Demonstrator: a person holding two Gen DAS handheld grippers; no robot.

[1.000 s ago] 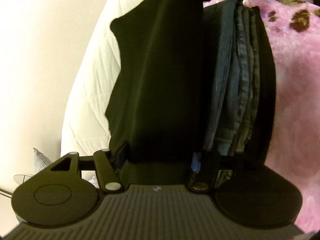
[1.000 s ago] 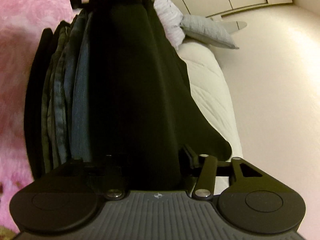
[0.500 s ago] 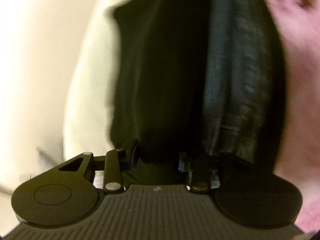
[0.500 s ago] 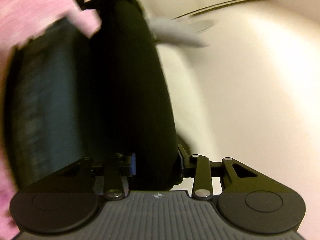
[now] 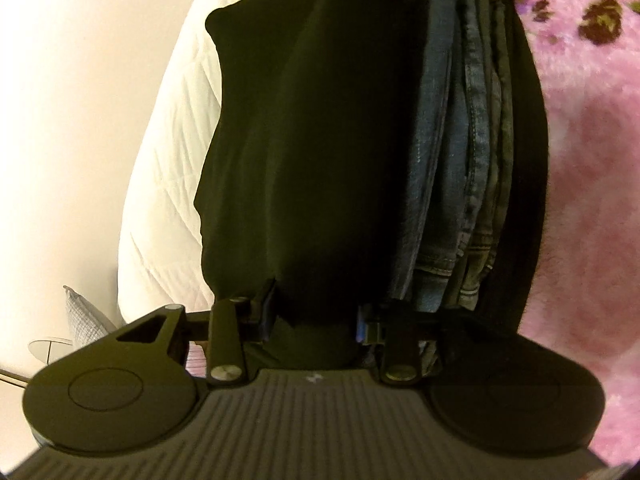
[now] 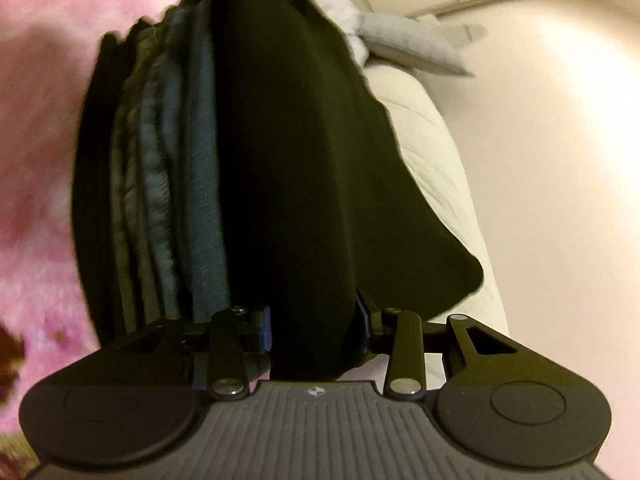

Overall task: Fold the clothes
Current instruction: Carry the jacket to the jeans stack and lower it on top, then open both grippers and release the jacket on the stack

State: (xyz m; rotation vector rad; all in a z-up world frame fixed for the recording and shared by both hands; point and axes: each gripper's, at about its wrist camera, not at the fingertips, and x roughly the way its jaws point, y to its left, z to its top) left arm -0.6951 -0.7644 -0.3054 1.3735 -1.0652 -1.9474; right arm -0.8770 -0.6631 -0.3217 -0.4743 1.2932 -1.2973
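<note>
A folded black garment (image 5: 304, 152) (image 6: 296, 168) fills the middle of both wrist views and lies against a stack of folded jeans (image 5: 460, 160) (image 6: 172, 168). My left gripper (image 5: 314, 316) is shut on one end of the black garment, whose cloth bulges between the blue-padded fingers (image 5: 265, 314). At the opposite end, my right gripper (image 6: 313, 324) is shut on it in the same way. A dark folded piece (image 5: 524, 160) (image 6: 96, 184) forms the far layer of the stack. The right wrist view is slightly blurred.
The stack rests on a fluffy pink blanket with dark flower marks (image 5: 592, 140) (image 6: 36, 120). A white quilted cover (image 5: 172, 140) (image 6: 436, 160) lies on the garment's other side. A grey pillow (image 6: 408, 44) (image 5: 82, 320) sits beyond it, before a cream wall.
Both grippers' fingers have drawn in from a wider gap and now pinch the black garment. The views shook half a second ago and have steadied close to the jeans stack.
</note>
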